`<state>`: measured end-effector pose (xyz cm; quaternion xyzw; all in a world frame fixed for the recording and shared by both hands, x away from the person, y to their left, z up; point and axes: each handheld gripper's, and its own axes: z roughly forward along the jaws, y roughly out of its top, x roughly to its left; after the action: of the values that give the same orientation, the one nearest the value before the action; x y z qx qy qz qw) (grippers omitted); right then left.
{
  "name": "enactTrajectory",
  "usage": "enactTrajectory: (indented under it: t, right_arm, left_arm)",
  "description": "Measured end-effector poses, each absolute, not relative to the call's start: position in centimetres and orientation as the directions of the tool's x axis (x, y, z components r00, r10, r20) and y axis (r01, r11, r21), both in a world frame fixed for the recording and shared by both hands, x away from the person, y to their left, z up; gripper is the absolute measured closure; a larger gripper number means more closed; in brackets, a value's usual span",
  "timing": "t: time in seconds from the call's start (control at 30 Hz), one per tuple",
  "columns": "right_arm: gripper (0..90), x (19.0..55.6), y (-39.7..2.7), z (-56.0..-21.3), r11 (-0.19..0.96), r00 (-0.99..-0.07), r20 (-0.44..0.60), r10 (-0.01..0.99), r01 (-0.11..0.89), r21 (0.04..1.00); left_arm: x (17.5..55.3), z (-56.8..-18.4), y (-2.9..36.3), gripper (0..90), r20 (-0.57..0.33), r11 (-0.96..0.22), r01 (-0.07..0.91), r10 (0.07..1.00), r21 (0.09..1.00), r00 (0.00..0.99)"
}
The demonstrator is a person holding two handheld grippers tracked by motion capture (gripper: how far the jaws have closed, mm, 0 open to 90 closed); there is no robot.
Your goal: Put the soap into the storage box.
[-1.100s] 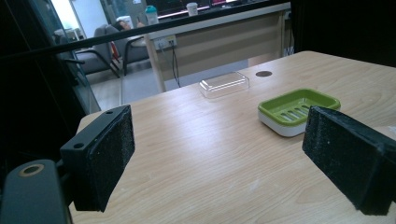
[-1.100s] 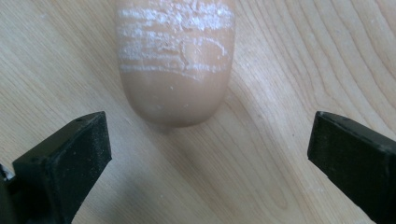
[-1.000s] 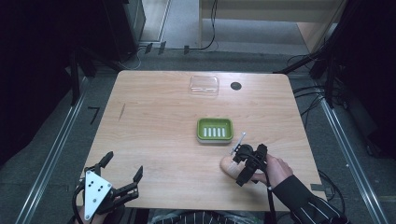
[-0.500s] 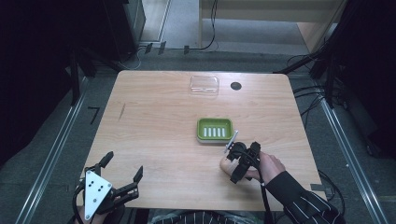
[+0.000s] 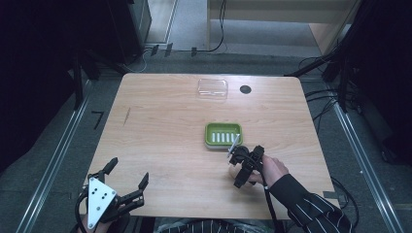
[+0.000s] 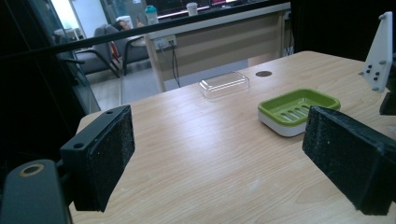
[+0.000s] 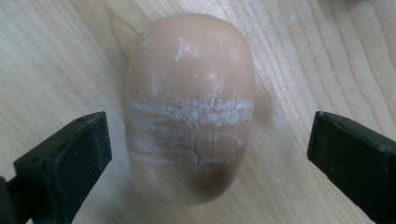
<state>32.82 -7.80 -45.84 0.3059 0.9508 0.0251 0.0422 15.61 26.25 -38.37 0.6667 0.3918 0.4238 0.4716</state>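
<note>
Pale wood fills the table [image 5: 160, 126], with a dark floor and cables around it and an office with chairs far behind in the left gripper view. Near the middle right of the high view stands the green soap dish [image 5: 223, 135], and toward the top centre a clear plastic lid [image 5: 213, 89] beside a small dark hole [image 5: 245, 89].

What I am after is the soap [image 7: 189, 107], a tan oval bar lying flat on the wood just below the green soap dish, under my right gripper [image 5: 243, 162]. In the right gripper view it sits in the centre of the frame, its long axis running from top to bottom, the narrower end upward. Whitish scuffed bands cross its lower half from left to right.

My right gripper [image 7: 208, 149] hangs right over it with the jaws spread wide, one on each side of the bar's lower half and neither touching it. That puts them across the short axis, which I judge to be the right place to close: the flanks there look nearly parallel.

I expect the bar to be light and stiff, but smooth and rounded, so it may squirt out of the foam pads if I squeeze near a tapering end. A firm pinch could also dent it.

My left gripper [image 5: 114, 194] waits at the lower left of the high view, jaws apart and holding nothing.
</note>
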Motion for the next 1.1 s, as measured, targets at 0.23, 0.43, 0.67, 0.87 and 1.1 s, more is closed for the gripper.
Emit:
enactTrajectory:
  t: [0.23,0.43,0.67,0.87,1.1]
  right_arm:
    - [3.7,33.1,-7.43,-46.17,0.824,-0.82,-0.078,0.567,0.563,0.061]
    - [16.6,33.02,-7.12,-46.5,0.832,-0.83,-0.059,0.555,0.553,0.051]
    - [21.7,32.96,-7.03,-46.62,0.836,-0.834,-0.063,0.548,0.546,0.046]
    - [25.7,32.82,-6.91,-46.54,0.843,-0.841,-0.063,0.537,0.535,0.047]
    - [31.6,32.73,-6.85,-46.4,0.847,-0.846,-0.052,0.531,0.528,0.054]
  left_arm:
    - [15.6,-38.38,26.29,9.6,0.193,-0.245,0.122,0.923,0.962,0.332]
    - [15.6,-38.38,26.29,9.6,0.194,-0.246,0.121,0.923,0.962,0.333]
    - [15.6,-38.38,26.27,9.6,0.195,-0.247,0.122,0.923,0.961,0.332]
    - [15.6,-38.38,26.29,9.6,0.194,-0.245,0.121,0.923,0.962,0.332]
    - [15.6,-38.38,26.28,9.6,0.194,-0.246,0.121,0.923,0.962,0.332]
